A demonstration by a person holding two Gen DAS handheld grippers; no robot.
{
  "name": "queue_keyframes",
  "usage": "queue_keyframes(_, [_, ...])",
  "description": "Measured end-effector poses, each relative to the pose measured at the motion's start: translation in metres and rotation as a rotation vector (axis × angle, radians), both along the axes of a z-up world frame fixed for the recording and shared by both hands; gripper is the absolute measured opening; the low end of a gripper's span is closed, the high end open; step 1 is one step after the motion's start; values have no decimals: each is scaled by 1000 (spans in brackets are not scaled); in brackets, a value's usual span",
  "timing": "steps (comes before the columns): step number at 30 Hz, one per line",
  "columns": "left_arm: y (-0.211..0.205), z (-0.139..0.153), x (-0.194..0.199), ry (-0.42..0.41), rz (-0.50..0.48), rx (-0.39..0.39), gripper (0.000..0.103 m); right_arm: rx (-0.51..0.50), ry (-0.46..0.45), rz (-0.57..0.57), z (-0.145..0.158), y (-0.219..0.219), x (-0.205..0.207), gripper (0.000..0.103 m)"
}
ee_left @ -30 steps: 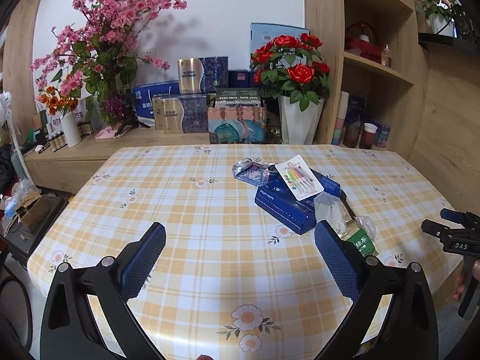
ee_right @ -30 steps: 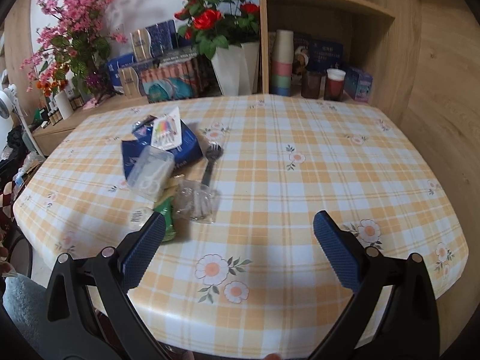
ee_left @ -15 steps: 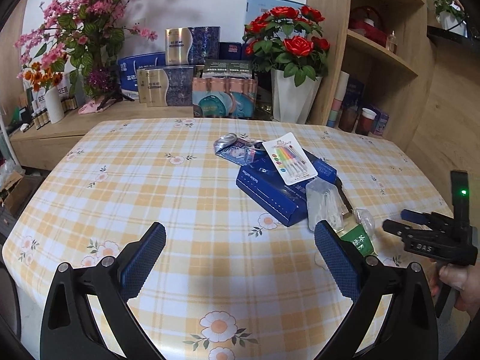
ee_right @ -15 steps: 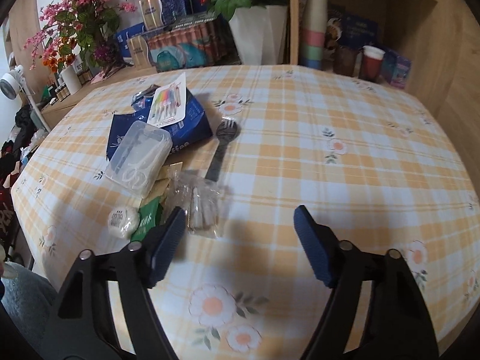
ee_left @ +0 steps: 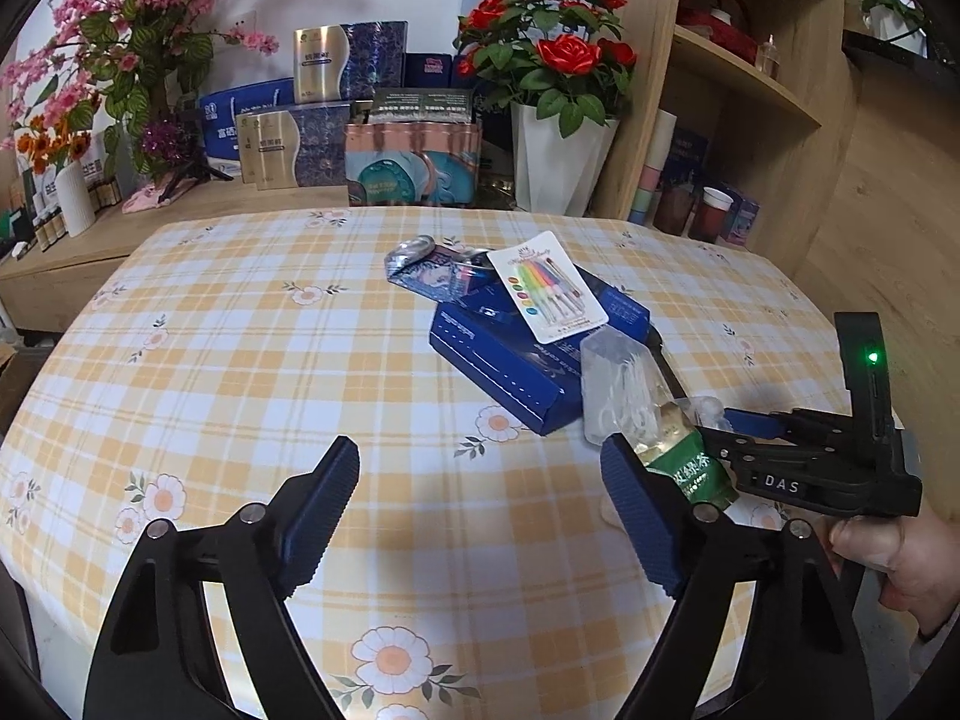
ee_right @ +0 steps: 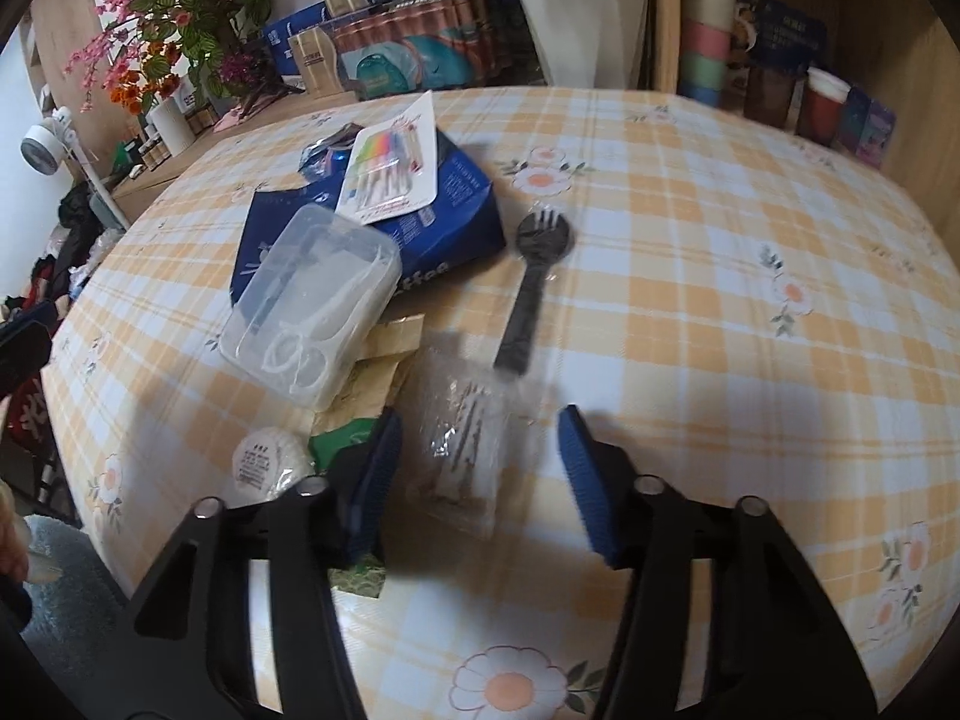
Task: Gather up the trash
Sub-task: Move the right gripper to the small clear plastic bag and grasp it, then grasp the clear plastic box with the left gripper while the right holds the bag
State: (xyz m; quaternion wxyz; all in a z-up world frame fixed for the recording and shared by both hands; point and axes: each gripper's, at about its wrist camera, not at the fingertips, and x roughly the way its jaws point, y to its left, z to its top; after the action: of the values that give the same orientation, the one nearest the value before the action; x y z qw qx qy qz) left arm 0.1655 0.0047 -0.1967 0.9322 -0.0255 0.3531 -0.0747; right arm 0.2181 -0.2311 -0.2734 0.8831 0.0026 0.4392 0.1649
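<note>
A pile of trash lies on the checked tablecloth (ee_right: 690,252): a crumpled clear plastic wrapper (ee_right: 465,444), a black plastic fork (ee_right: 531,282), a clear plastic box (ee_right: 312,306), a blue carton (ee_right: 444,222) with a coloured card (ee_right: 393,165) on it, a green packet (ee_left: 687,468) and a small white round piece (ee_right: 264,459). My right gripper (ee_right: 477,468) is open, low over the table, with its fingers either side of the clear wrapper. My left gripper (ee_left: 480,498) is open and empty above bare cloth, left of the pile; the right gripper (ee_left: 750,423) shows at its right.
Behind the table a wooden sideboard holds boxes (ee_left: 318,114), pink blossoms (ee_left: 120,30) and a white vase of red roses (ee_left: 552,120). Wooden shelves with stacked cups (ee_right: 705,30) stand at the right. The table's near edge is close to both grippers.
My right gripper moved forward and down to the clear wrapper, its fingers narrowing around it. My left gripper moved slightly closer to the table, still open.
</note>
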Motion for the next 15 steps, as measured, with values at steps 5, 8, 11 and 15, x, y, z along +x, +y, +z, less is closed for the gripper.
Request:
queue_keyframes(5, [-10,-4,4,18,-33,-14,76,-1,-5,-9,7,-3,-9,24])
queue_keyframes(8, [-23,-8,10,38,-64,-2,76,18,-21,-33,11,-9,-16,22])
queue_keyframes(11, [-44,-12,22,55,-103,7,76,33,-36,-67,16,-20,-23,22])
queue_keyframes(15, [-75,-13,38,40,-157,55,76,59,-36,-105,20,-36,-28,21])
